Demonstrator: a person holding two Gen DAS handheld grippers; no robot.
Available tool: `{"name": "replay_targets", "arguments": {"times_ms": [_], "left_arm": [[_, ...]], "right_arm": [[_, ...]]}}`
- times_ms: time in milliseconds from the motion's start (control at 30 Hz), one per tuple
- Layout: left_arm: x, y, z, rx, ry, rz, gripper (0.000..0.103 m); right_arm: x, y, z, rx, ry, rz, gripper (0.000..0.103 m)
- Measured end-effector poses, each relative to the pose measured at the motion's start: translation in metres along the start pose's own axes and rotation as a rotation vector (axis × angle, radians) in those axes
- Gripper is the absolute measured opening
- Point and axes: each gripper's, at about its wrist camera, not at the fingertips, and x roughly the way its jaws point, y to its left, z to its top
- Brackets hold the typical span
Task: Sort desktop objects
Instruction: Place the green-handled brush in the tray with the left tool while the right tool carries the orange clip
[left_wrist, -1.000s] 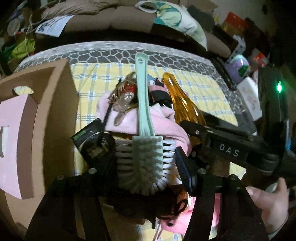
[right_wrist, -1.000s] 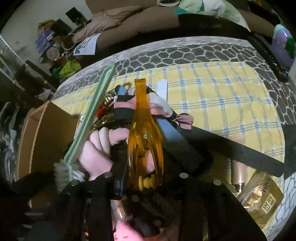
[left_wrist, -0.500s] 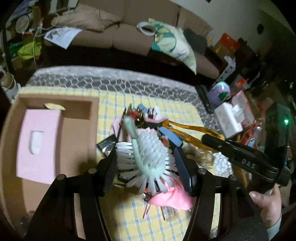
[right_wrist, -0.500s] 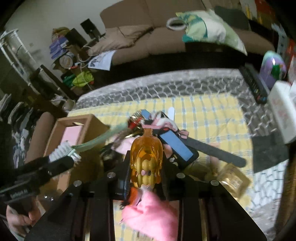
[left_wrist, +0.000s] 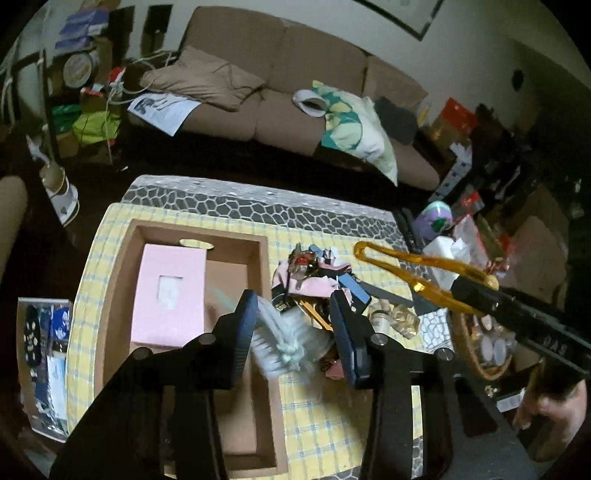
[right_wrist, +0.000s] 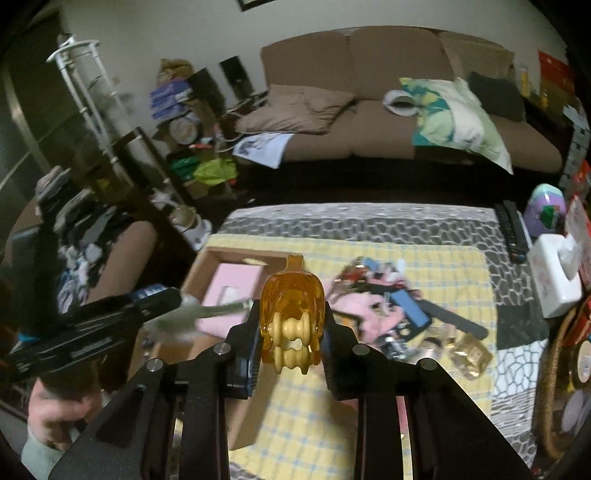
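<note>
My left gripper (left_wrist: 293, 332) is shut on the pale green scrub brush (left_wrist: 284, 345), held high above the right side of the brown cardboard box (left_wrist: 122, 266); the brush is blurred. It also shows in the right wrist view (right_wrist: 207, 310). My right gripper (right_wrist: 291, 343) is shut on the amber hair clip (right_wrist: 291, 317), held high over the yellow checked cloth (right_wrist: 306, 424). The clip also shows in the left wrist view (left_wrist: 417, 269). A pile of small things (left_wrist: 317, 277) with pink cloth lies on the cloth right of the box.
A pink tissue box (left_wrist: 168, 291) lies in the cardboard box. A woven basket (left_wrist: 476, 343), a white tissue box (right_wrist: 554, 273) and a remote (right_wrist: 511, 229) stand at the table's right. A brown sofa (right_wrist: 388, 96) is behind the table.
Both grippers have risen well above the table with their objects. The left gripper has carried the brush leftward over the box; the brush has turned in the jaws.
</note>
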Motion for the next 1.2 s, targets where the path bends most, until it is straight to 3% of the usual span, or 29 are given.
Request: {"name": "replay_targets", "arguments": {"times_ms": [100, 267, 367, 533, 833, 1100, 1200], "left_arm": [[-0.005, 0.011, -0.006, 0.022, -0.008, 0.027, 0.037], [0.012, 0.051, -0.038, -0.001, 0.078, 0.076, 0.038], [0.018, 0.072, -0.057, -0.017, 0.132, 0.101, 0.049], [0.013, 0.102, -0.075, -0.060, 0.125, 0.125, 0.065], [0.015, 0.128, -0.085, -0.081, 0.142, 0.088, 0.069], [0.025, 0.144, -0.093, -0.119, 0.154, 0.050, 0.070], [0.030, 0.151, -0.094, -0.131, 0.162, 0.051, 0.070]], "right_arm": [[0.007, 0.022, -0.001, -0.020, 0.014, 0.024, 0.028], [0.028, 0.047, -0.016, -0.044, 0.055, 0.063, 0.028], [0.044, 0.057, -0.029, -0.054, 0.085, 0.083, 0.028], [0.075, 0.070, -0.046, -0.049, 0.120, 0.087, 0.028], [0.132, 0.075, -0.053, -0.006, 0.109, 0.011, 0.028], [0.188, 0.067, -0.057, 0.064, 0.043, -0.083, 0.028], [0.211, 0.067, -0.063, 0.084, 0.073, -0.099, 0.032]]}}
